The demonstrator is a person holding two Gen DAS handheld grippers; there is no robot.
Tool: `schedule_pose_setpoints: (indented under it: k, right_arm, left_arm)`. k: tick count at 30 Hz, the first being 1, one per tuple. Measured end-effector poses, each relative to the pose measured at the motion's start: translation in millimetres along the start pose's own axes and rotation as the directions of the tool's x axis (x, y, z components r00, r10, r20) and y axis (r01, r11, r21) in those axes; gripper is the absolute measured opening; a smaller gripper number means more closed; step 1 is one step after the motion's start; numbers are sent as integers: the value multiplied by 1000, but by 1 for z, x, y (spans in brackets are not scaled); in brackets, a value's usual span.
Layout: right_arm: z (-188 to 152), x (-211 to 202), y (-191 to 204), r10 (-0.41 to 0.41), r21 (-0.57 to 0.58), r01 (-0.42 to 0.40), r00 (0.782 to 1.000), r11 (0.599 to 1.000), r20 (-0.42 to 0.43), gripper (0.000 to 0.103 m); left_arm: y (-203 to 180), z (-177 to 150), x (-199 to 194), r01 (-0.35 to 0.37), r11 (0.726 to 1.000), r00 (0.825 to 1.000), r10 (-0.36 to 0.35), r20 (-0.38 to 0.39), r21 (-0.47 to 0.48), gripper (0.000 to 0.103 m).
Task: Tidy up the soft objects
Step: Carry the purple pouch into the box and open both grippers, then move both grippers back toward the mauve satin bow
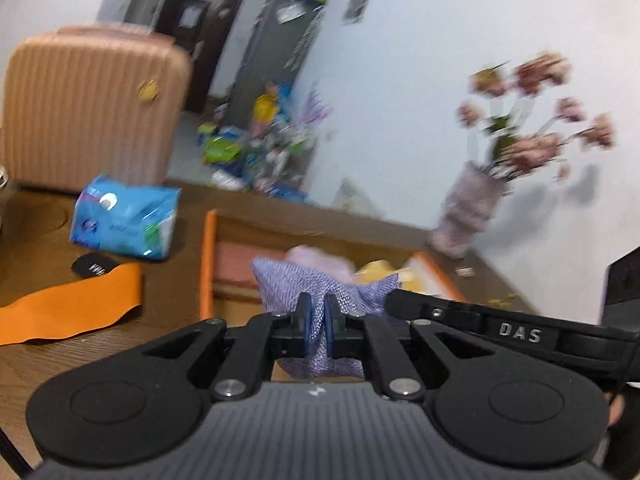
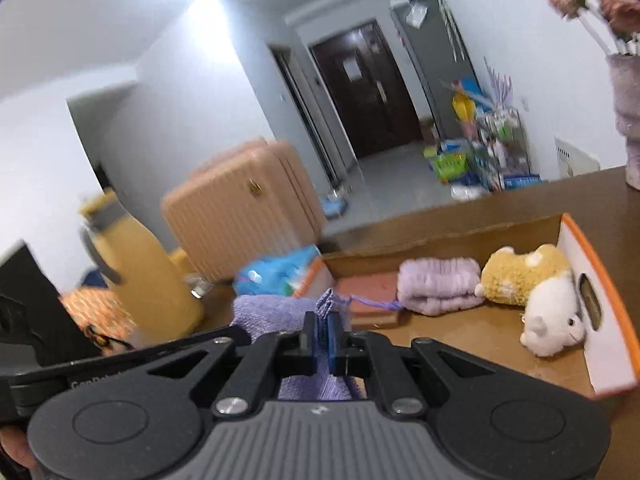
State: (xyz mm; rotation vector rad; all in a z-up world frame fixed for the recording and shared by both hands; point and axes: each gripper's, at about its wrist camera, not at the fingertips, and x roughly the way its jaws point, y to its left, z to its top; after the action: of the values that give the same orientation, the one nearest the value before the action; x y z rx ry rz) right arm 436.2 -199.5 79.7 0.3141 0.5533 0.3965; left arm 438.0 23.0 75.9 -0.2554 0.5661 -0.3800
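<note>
Both grippers pinch one purple woven cloth. My left gripper (image 1: 318, 320) is shut on the purple cloth (image 1: 288, 280), which bunches up in front of its blue pads. My right gripper (image 2: 322, 330) is shut on another edge of the purple cloth (image 2: 268, 312); a frayed corner sticks up above the pads. Ahead lies an orange-rimmed cardboard box (image 2: 600, 264), seen also as the box (image 1: 208, 264) in the left wrist view. Inside it rest a folded lilac towel (image 2: 438, 284), a yellow plush (image 2: 520, 274) and a white plush (image 2: 554, 322). The other gripper's black arm (image 1: 480, 322) crosses at right.
On the brown table sit a blue tissue pack (image 1: 124, 216), an orange strip (image 1: 68, 308) and a vase of pink flowers (image 1: 468, 212). A pink suitcase (image 1: 92, 108) stands behind. A yellow jug (image 2: 148, 276) stands at left in the right wrist view. Clutter lies on the far floor.
</note>
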Motion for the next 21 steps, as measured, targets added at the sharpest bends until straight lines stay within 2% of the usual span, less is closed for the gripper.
schedule_pose_setpoints:
  k: [6, 8, 9, 10, 13, 15, 19, 21]
  right_arm:
    - [-4, 61, -10, -77, -51, 72, 991, 996, -108, 5]
    - [-6, 78, -13, -107, -62, 98, 983, 993, -150, 7]
    - [-8, 84, -12, -108, -68, 97, 978, 993, -178, 13]
    - [-10, 87, -12, -109, -72, 96, 974, 993, -197, 14]
    - [-11, 75, -14, -61, -51, 54, 985, 997, -161, 19]
    - [-8, 66, -13, -51, -56, 44, 989, 997, -138, 26]
    - [2, 41, -4, -70, -104, 58, 992, 993, -108, 31]
    - [5, 22, 0, -68, -118, 57, 993, 991, -92, 41]
  left_arm:
    - [20, -7, 41, -105, 994, 993, 106, -55, 30, 7]
    - [19, -10, 45, -150, 987, 988, 152, -37, 54, 11]
    - [19, -13, 45, -159, 985, 987, 162, -25, 70, 14]
    - [19, -15, 44, -163, 984, 986, 165, -24, 78, 21]
    - [16, -17, 35, -119, 988, 992, 121, -16, 96, 41]
    - [10, -17, 30, -127, 985, 992, 129, -7, 116, 41]
    - [-3, -12, 11, -133, 981, 991, 133, 13, 139, 47]
    - [-11, -11, -6, -150, 976, 989, 145, 39, 161, 52]
